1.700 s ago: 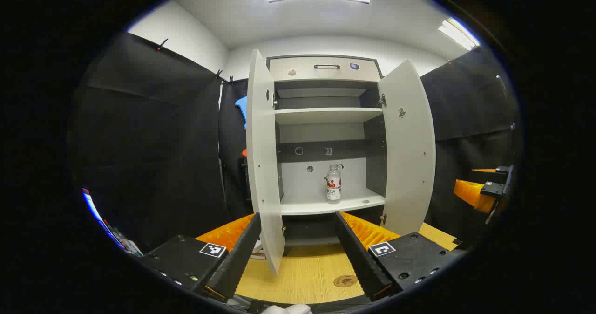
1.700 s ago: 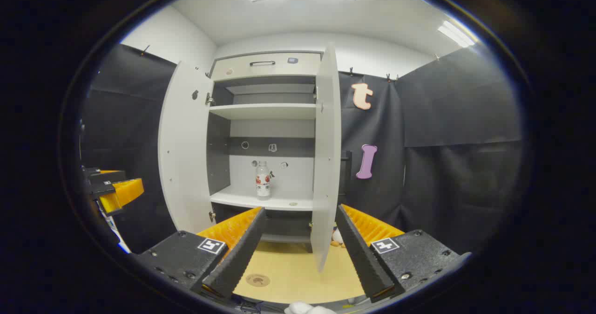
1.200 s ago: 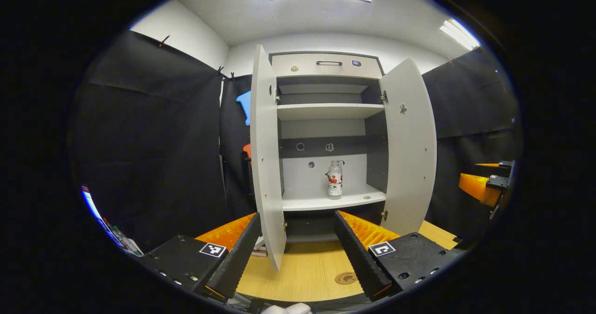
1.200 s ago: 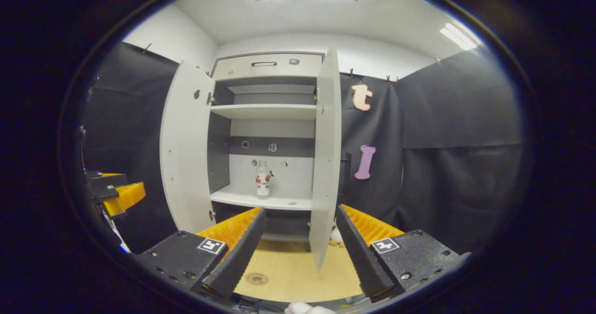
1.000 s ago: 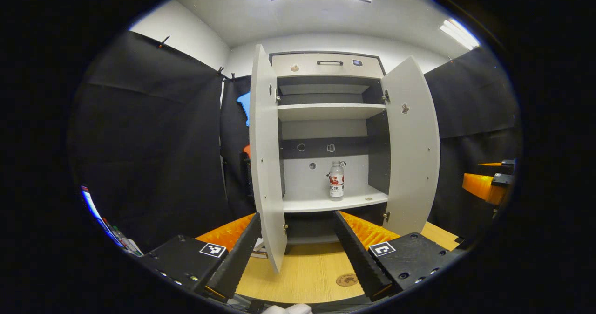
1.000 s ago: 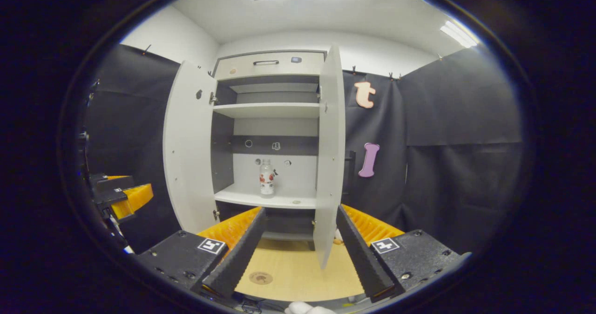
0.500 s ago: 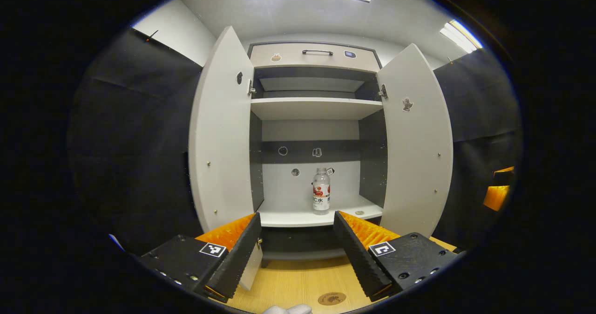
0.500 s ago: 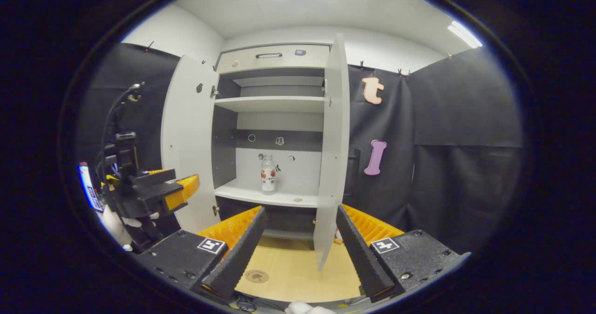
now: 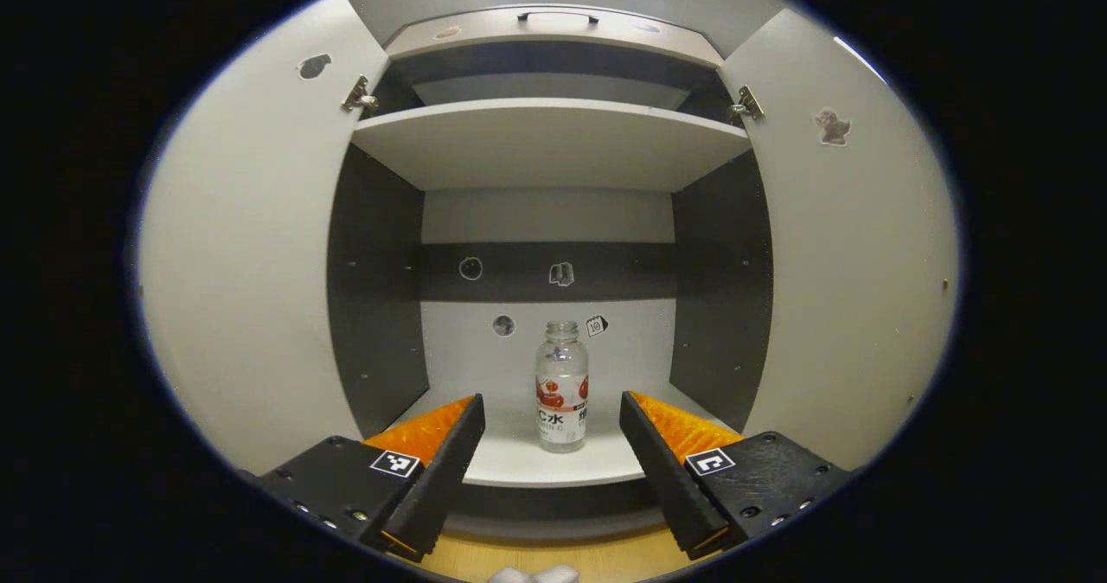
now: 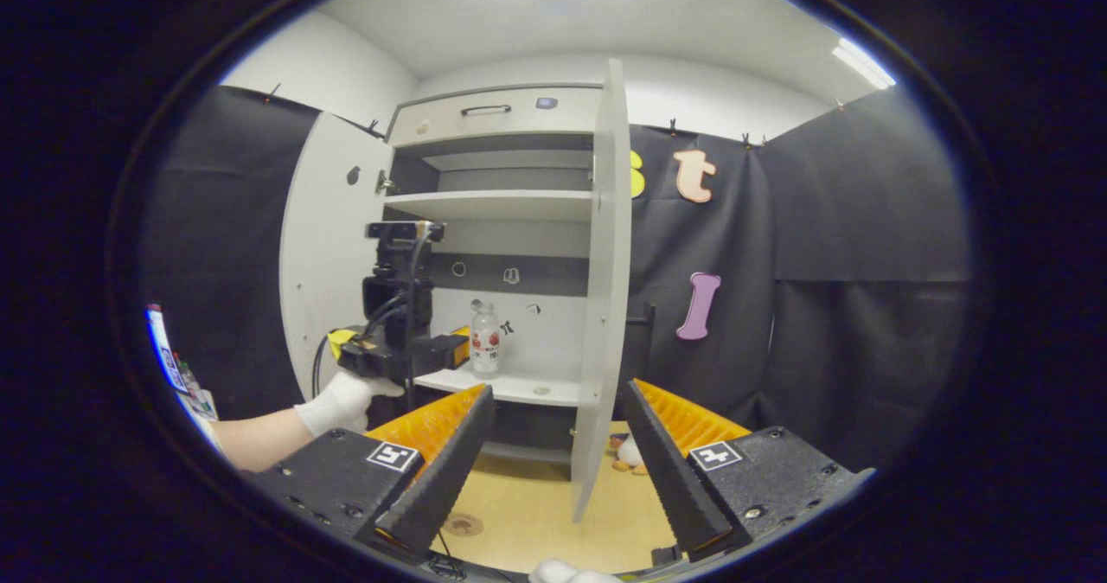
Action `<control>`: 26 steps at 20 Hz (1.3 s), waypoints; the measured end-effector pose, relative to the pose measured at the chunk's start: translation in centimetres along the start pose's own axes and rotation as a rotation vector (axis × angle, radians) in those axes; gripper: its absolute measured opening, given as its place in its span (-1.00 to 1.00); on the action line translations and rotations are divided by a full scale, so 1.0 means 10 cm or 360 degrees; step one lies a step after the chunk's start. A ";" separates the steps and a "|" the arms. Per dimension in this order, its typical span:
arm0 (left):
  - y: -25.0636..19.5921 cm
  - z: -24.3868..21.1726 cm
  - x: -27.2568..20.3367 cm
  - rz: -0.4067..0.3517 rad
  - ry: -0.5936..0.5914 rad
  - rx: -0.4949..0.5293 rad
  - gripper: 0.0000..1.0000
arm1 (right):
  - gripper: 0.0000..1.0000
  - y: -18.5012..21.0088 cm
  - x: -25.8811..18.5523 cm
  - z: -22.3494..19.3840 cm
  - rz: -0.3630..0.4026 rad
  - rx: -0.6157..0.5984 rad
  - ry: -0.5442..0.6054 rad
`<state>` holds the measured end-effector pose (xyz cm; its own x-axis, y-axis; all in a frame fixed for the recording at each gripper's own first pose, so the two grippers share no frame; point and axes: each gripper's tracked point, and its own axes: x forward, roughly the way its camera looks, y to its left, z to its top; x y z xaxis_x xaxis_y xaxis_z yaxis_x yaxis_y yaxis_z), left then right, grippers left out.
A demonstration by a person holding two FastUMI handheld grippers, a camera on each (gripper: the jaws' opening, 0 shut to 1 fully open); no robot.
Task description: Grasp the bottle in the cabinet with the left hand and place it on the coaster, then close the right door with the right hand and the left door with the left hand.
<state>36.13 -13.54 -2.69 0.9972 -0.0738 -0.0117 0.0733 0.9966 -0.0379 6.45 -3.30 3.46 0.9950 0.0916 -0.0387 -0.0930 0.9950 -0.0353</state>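
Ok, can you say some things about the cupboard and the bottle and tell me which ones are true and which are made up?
1. The bottle stands upright on the lower shelf of the cabinet. True.
2. The left gripper is shut on the bottle. False: its fingers are spread apart, with the bottle seen between them and farther in, not touched.
3. Both cabinet doors are closed. False: the left door and the right door both stand open.
4. The round coaster lies on the wooden table in front of the cabinet. True.
5. The right gripper holds the right door. False: it is open and holds nothing.
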 end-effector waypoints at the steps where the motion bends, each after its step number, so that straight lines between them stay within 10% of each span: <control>1: -0.01 -0.04 0.19 0.0005 0.0009 0.0003 0.92 | 0.97 0.00 0.03 0.01 0.0021 0.0013 -0.0003; 20: -0.01 -0.11 1.46 0.0069 0.0036 -0.0001 0.92 | 0.98 -0.28 0.41 0.06 -0.0030 0.0007 0.0014; 26: 0.05 -0.11 1.46 0.0074 0.0060 0.0003 0.53 | 0.98 -0.32 0.41 0.04 -0.0032 0.0053 0.0019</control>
<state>50.70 -14.13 -3.95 0.9983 -0.0287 -0.0510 0.0270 0.9990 -0.0344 10.79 -6.07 3.85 0.9962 0.0711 -0.0500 -0.0714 0.9974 -0.0030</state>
